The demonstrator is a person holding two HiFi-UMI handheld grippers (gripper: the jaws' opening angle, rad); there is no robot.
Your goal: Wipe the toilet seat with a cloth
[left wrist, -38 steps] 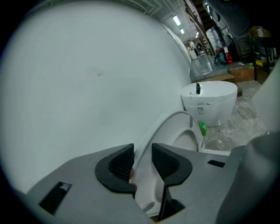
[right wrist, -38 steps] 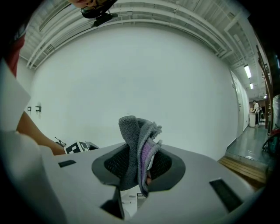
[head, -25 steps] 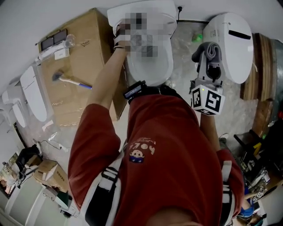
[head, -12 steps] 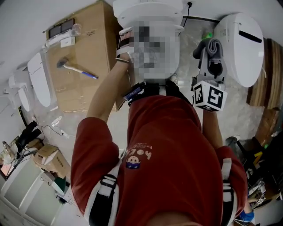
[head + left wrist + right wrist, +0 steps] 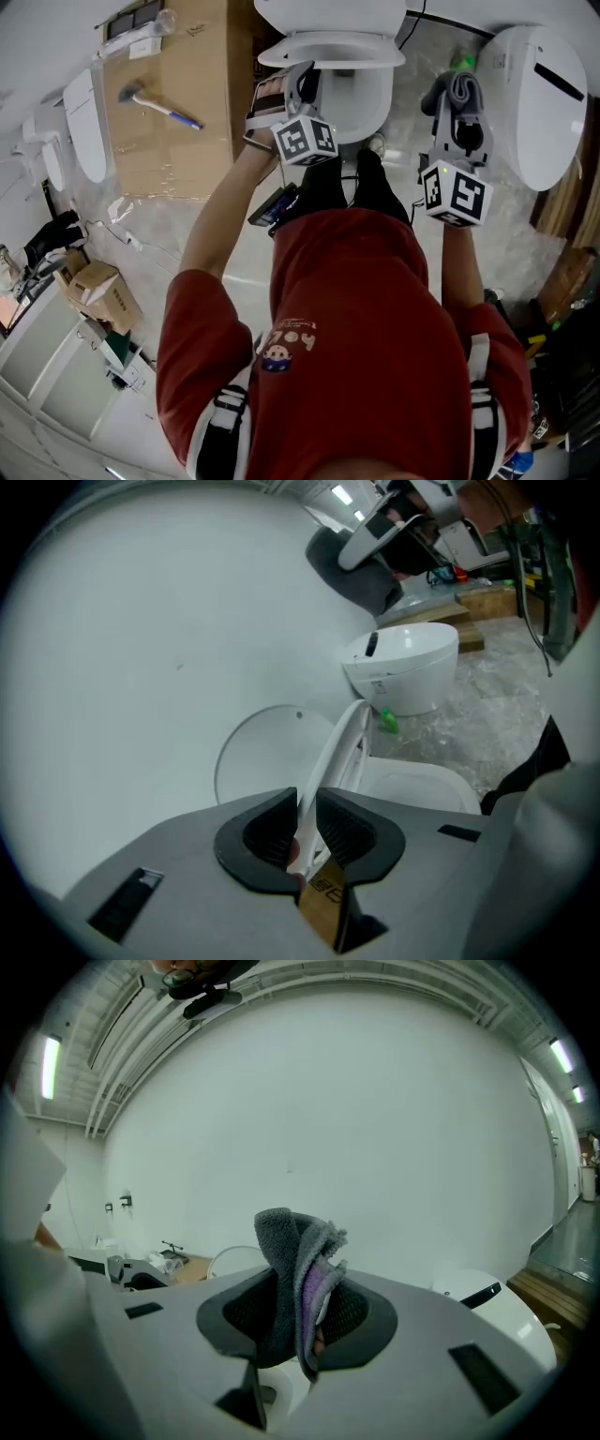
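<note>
Since the earlier frame, the left gripper (image 5: 307, 829) has drawn back from the far rim of the white ceramic toilet bowl (image 5: 367, 105) toward the person, and its marker cube is now in plain view. The right gripper (image 5: 298, 1314) has sunk a little beside the bowl.

Left tongs: pinching the thin white plastic toilet seat ring (image 5: 343, 747) by its edge. The seat stands tilted, part raised, in front of the round white lid (image 5: 255, 766).

Right tongs: clamped on the folded grey cloth with a purple inner face (image 5: 292, 1255). The cloth is in the air to the right of the bowl, well apart from the seat.

Progress, as judged: no wiping has begun. The seat is still to be settled, the cloth still to be brought onto it and run round the ring.

Count: two grippers, one cloth, one seat in hand. Two toilets are in view, counting the second white toilet (image 5: 544, 94) at the right.
</note>
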